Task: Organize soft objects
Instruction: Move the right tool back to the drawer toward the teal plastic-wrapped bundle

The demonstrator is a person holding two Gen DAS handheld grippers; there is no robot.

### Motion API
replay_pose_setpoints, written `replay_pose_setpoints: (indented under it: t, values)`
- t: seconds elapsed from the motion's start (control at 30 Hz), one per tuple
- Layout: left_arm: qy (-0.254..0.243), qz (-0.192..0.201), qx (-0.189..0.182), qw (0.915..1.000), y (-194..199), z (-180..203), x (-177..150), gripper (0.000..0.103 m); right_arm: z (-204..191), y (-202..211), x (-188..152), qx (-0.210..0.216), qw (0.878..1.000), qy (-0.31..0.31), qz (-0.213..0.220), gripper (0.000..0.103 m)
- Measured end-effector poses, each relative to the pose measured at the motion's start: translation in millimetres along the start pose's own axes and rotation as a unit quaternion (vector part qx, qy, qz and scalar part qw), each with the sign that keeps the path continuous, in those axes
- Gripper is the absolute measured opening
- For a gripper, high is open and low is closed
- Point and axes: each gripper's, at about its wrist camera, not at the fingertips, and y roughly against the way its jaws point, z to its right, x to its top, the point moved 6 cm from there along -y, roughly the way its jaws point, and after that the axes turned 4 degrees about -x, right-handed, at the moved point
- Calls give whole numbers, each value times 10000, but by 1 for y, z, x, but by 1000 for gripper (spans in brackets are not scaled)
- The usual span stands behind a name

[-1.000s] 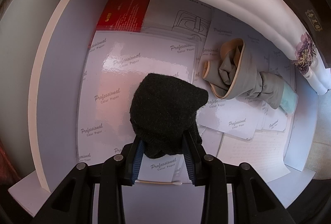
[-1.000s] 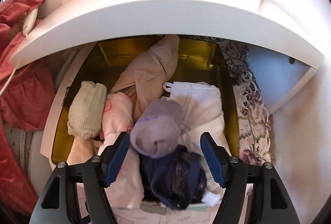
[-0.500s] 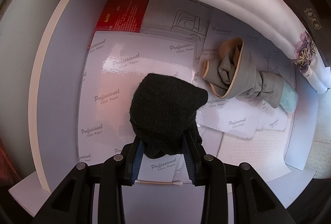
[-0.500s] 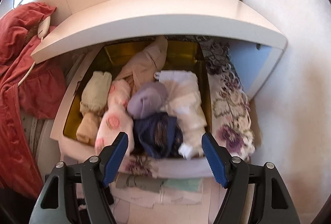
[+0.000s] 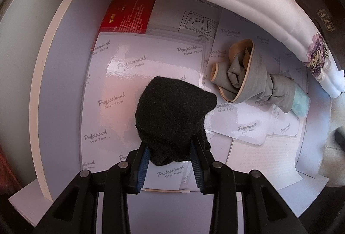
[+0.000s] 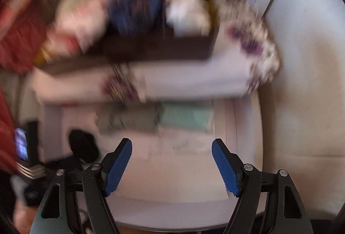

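A: The left gripper (image 5: 170, 160) is pinching the black sock (image 5: 172, 115) above the glossy paper sheets (image 5: 133, 74) in the drawer (image 5: 58, 87).

B: The right gripper (image 6: 171, 165), empty, is opening toward the grey knotted bundle (image 5: 248, 80); it should be centring on the knot before squeezing.

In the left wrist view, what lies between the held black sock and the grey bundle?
Only glossy paper sheets lie between the black sock and the grey bundle; no other soft item.

The right wrist view is all blurry. The soft things in the box (image 6: 133, 54) above the flowery cloth (image 6: 254, 44) smear together.
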Motion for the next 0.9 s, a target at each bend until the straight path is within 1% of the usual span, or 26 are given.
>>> replay_pose_setpoints:
  t: [0.07, 0.17, 0.23, 0.33, 0.4, 0.5, 0.63, 0.7, 0.77, 0.9]
  values:
    - [8, 1, -10, 10000, 0, 0, 0, 36, 2, -22, -11, -121, 9992, -18, -385, 77]
    - [14, 1, -12, 10000, 0, 0, 0, 36, 8, -46, -27, -116, 9959, -277, -851, 77]
    - [11, 1, -9, 10000, -1, 0, -1, 36, 11, -54, -31, -198, 9948, -316, -944, 77]
    - [11, 1, -10, 10000, -1, 0, -1, 36, 12, -58, -33, -261, 9951, -299, -906, 77]
    - [8, 1, -10, 10000, 0, 0, -1, 36, 12, -58, -30, -297, 9962, -255, -778, 77]
    - [9, 2, -11, 10000, 0, 0, -1, 36, 8, -57, -26, -442, 9972, -37, -600, 77]
    - [9, 4, -11, 10000, 0, 0, -1, 36, 2, -59, -23, -559, 9970, 153, -511, 77]
    - [4, 2, -10, 10000, 0, 0, -1, 36, 4, -59, -19, -736, 9963, 206, -402, 77]
    - [6, 2, -10, 10000, 0, 0, -1, 36, 3, -59, -12, -1035, 9936, 399, -235, 77]
    - [7, 3, -11, 10000, 0, 0, -1, 36, -6, -61, -6, -1251, 9891, 763, -161, 77]
